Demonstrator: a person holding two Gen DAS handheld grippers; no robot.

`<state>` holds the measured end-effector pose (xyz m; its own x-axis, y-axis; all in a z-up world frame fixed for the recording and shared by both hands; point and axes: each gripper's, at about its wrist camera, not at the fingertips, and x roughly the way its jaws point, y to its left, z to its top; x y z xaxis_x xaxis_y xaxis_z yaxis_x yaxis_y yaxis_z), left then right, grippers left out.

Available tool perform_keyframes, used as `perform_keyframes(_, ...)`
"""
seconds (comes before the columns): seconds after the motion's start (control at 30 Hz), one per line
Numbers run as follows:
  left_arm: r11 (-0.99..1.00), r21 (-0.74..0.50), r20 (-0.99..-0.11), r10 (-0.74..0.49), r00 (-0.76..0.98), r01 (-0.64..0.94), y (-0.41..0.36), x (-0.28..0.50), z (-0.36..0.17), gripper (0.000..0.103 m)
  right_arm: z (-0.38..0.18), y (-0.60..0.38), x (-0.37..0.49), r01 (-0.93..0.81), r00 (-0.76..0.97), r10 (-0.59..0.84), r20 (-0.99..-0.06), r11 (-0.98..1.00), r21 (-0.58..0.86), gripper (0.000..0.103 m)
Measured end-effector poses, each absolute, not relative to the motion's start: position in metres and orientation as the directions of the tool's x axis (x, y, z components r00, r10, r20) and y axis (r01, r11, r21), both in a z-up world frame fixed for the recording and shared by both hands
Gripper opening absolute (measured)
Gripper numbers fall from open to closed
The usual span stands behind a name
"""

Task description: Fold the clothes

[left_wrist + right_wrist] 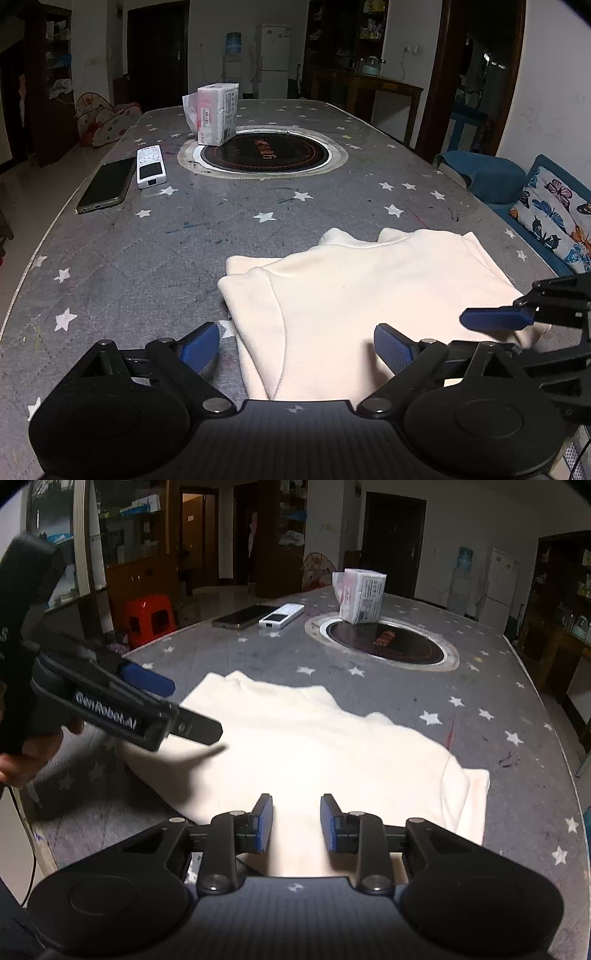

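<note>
Folded cream garment (369,295) under both hand-held grippers: left (297,349) wide, right (296,821) narrower, empty.

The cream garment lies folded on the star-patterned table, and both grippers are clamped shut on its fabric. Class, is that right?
Not quite. The cream garment does lie folded on the star-patterned table, but neither gripper grips it: the left gripper and right gripper are both open, as each wrist view shows.

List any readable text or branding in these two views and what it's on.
"GenRobot.AI": side of the left hand-held gripper, white letters.
Red characters on the black round cooktop: too blurred to read.
Print on the tissue pack: too small.
Buttons on the white remote: unreadable.
</note>
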<state>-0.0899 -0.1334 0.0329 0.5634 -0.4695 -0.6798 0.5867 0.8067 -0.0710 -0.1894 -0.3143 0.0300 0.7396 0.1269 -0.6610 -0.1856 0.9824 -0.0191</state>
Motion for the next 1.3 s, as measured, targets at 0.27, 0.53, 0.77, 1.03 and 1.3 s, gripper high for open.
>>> perform_keyframes(0.27, 0.811, -0.073, -0.682, -0.465, 0.564, 0.58, -0.134, -0.092, 0.034, 0.096, 0.031, -0.314, -0.189, -0.178, 0.722, 0.124, -0.681, 0.984, -0.008, 0.036)
perform_keyframes(0.53, 0.809, -0.076, -0.684, -0.467, 0.56, 0.583, -0.137, -0.095, 0.034, 0.099, 0.033, -0.317, -0.187, -0.15, 0.711, 0.099, -0.696, 0.989, -0.013, 0.039)
perform_keyframes(0.77, 0.806, -0.088, -0.691, -0.473, 0.547, 0.585, -0.14, -0.099, 0.033, 0.103, 0.033, -0.323, -0.187, -0.114, 0.708, 0.076, -0.702, 0.993, -0.008, 0.043)
perform_keyframes(1.03, 0.799, -0.113, -0.697, -0.488, 0.526, 0.591, -0.145, -0.1, 0.031, 0.103, 0.032, -0.33, -0.19, -0.091, 0.706, 0.063, -0.705, 0.996, -0.003, 0.043)
perform_keyframes(1.3, 0.793, -0.099, -0.708, -0.481, 0.517, 0.602, -0.152, -0.103, 0.025, 0.103, 0.033, -0.352, -0.187, -0.043, 0.715, 0.056, -0.697, 0.998, 0.036, 0.043)
